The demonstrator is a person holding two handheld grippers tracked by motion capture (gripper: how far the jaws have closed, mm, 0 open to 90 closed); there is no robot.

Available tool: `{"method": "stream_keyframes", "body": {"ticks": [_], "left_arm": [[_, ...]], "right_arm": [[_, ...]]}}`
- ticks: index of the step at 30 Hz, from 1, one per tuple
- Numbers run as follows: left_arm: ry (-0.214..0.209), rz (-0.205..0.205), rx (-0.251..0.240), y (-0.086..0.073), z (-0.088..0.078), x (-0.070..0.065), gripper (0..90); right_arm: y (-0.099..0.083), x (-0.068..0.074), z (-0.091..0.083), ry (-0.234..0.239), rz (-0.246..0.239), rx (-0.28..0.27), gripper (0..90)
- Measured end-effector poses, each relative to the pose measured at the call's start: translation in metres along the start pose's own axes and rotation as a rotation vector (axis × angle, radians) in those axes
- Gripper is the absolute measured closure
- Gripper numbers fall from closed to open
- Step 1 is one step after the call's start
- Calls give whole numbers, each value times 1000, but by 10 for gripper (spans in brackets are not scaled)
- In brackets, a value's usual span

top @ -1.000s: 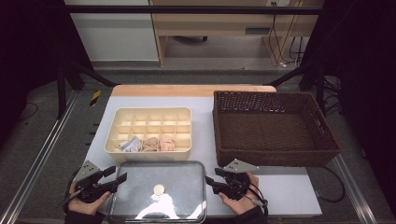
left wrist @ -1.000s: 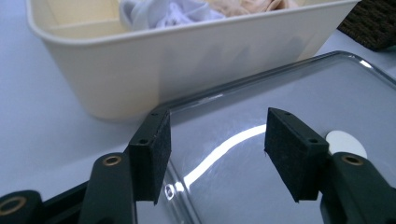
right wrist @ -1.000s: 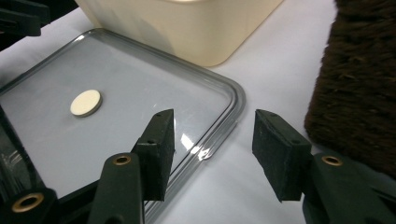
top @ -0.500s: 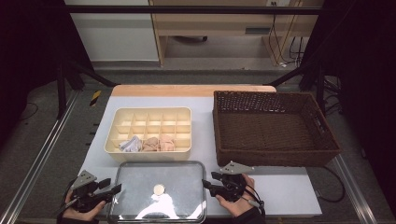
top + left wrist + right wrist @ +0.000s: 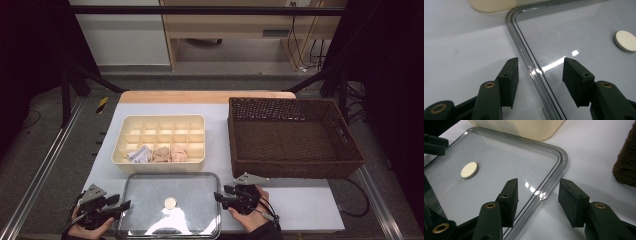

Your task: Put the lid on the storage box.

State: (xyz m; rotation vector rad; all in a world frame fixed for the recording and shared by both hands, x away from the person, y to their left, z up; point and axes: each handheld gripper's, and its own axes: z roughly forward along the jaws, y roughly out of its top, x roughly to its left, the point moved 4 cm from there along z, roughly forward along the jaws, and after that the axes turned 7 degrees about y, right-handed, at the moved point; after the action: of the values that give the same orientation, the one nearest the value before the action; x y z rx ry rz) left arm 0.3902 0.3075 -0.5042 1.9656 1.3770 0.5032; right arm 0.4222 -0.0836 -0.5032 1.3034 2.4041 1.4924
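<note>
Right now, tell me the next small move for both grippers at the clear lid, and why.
Probably close both: the left gripper and right gripper each straddle a rim of the clear rectangular plastic lid with pads apart; the left's jaws have just been closing.

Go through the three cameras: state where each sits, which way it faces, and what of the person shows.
High view: above the person's side, looking forward and down on the table; both hands, left gripper and right gripper show.
Left gripper view: rides the left gripper, looking along its open jaws straddling the clear lid's edge.
Right gripper view: rides the right gripper, open jaws straddling the opposite edge.
Shared: both gripper views show the lid's round knob.
</note>
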Motion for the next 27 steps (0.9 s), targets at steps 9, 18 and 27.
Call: {"method": "stream_keyframes", "body": {"ticks": [9,18,27], "left_arm": [[9,18,0,1,3,-2,458],[-1,16,0,2,4,-4,475],[5,18,4,3,5,-5,472]], "right_arm": [[0,-4,9,-12,20,10,494],[1,-4,15,2,40,7,493],[3,-4,19,7,63,-1,491]]}}
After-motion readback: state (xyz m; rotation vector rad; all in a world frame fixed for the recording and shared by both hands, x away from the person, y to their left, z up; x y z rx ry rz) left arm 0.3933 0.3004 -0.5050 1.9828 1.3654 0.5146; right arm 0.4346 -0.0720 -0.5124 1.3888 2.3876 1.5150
